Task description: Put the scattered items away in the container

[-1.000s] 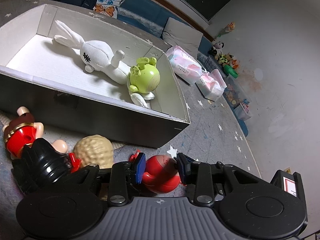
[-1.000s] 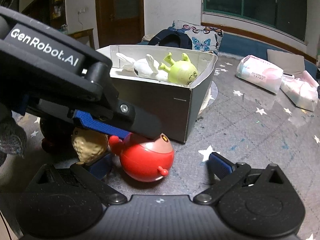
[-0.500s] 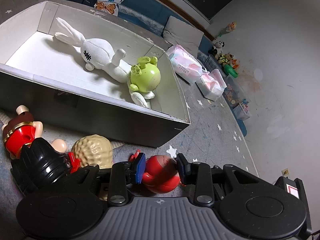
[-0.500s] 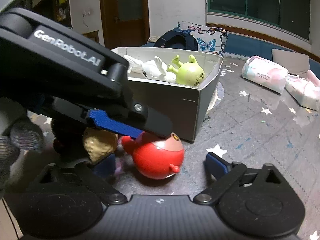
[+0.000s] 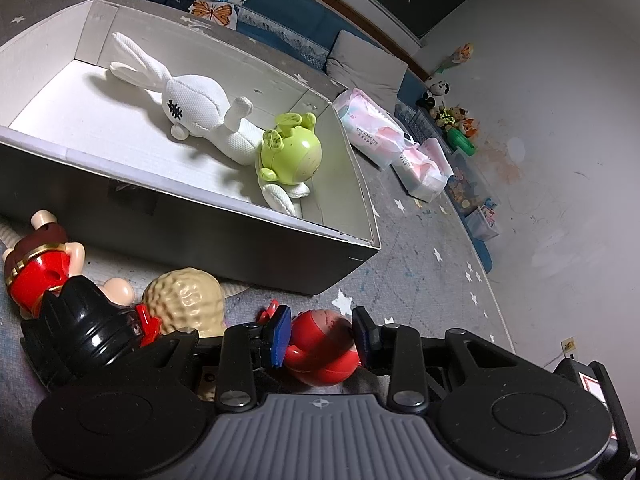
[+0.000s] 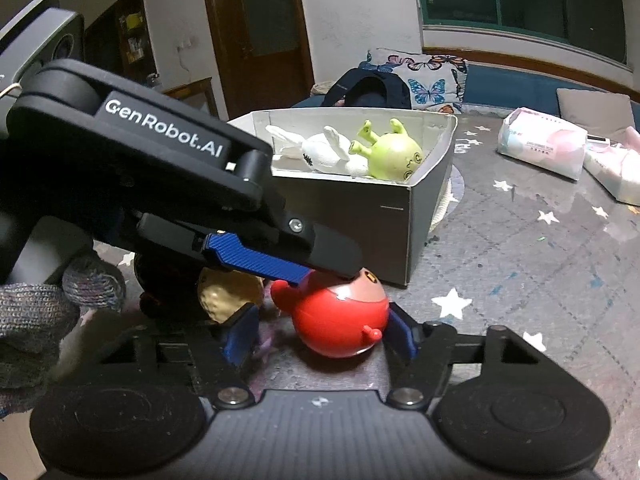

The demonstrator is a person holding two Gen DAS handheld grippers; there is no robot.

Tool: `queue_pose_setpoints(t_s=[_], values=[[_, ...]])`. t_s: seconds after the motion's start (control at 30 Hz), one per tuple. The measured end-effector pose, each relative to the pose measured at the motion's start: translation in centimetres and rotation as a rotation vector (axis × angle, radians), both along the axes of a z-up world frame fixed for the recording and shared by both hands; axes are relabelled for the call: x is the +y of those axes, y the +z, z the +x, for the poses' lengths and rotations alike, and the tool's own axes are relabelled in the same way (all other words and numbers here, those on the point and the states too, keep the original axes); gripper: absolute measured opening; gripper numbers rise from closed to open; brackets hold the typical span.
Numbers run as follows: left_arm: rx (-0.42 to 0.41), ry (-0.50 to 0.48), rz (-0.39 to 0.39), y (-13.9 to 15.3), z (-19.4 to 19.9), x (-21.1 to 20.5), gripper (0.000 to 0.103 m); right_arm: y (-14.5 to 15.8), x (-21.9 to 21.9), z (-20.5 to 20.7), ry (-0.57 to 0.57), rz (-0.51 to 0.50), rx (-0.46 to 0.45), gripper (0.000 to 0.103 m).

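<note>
while my left gripper (image 5: pixel 320 338) has its blue pads on either side of the red round toy (image 5: pixel 322 350), these are the things i watch:

box as landmark: the open grey box (image 5: pixel 280 248) sits just beyond the toy; every place below is told from it.

red toy: on the starry mat (image 6: pixel 520 264), just outside the box's near corner, not yet inside.

left gripper: pinching the red toy, one pad on each flank; in the right wrist view its upper finger (image 6: pixel 256 260) lies across the toy's top.

right gripper: my right gripper (image 6: pixel 320 340) is spread wide around the same toy, one pad near each side; whether either pad touches i cannot tell.

grip advice: the toy is smooth and round, so i judge it can squirt out; i squeeze across its widest part and lift slowly.

right hand's part: i judge two grippers on one toy will clash, so i back the right one off, away from the box.

path: up over the near wall, then down onto bare box floor.

already in the box: a white rabbit (image 5: pixel 192 104) and a green toy (image 5: pixel 292 154) lie touching, near the box's right end; i aim left of them.

neighbours outside the box: a tan bumpy toy (image 5: pixel 184 300) and a red and black figure (image 5: pixel 48 280) lie by the box's near wall, left of the red toy; i lift straight so i don't knock them.
</note>
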State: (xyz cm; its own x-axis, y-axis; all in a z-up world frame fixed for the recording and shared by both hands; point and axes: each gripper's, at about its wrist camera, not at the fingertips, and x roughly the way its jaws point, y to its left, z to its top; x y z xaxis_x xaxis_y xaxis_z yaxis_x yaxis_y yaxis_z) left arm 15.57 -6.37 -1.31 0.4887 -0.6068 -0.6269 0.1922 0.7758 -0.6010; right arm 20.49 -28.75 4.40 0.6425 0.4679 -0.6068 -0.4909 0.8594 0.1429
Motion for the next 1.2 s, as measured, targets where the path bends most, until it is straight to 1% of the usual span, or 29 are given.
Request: queue_pose_setpoints(t_s=[0.1,0.13,0.23,0.53,0.7,0.87,1.03,1.2], values=[[0.006,0.005,-0.007,-0.1,0.1,0.1,0.034,0.0,-0.3,0.0,-0.010,0.008,-0.001,0.059],[0.007,0.007,-0.010,-0.1,0.2,0.1,0.034,0.0,-0.4,0.0,-0.014,0.008,-0.002,0.054],[0.009,0.009,-0.018,-0.1,0.2,0.2,0.034,0.1,-0.7,0.1,-0.019,0.011,0.002,0.048],[0.016,0.004,-0.049,0.3,0.0,0.8,0.034,0.7,-0.6,-0.8,-0.019,0.008,-0.016,0.048],[-0.020,0.008,-0.067,1.8,-0.4,1.3,0.034,2.2,-0.3,-1.4,-0.010,0.008,-0.051,0.048],[-0.073,0.019,-0.103,3.8,-0.6,2.1,0.034,4.6,0.2,-1.7,0.004,0.013,-0.106,0.048],[-0.104,0.043,-0.134,5.3,0.3,3.2,0.034,6.5,0.8,-0.6,0.024,0.021,-0.134,0.048],[-0.132,0.075,-0.132,6.6,1.9,4.3,0.034,7.6,2.2,1.7,0.054,0.008,-0.156,0.048]])
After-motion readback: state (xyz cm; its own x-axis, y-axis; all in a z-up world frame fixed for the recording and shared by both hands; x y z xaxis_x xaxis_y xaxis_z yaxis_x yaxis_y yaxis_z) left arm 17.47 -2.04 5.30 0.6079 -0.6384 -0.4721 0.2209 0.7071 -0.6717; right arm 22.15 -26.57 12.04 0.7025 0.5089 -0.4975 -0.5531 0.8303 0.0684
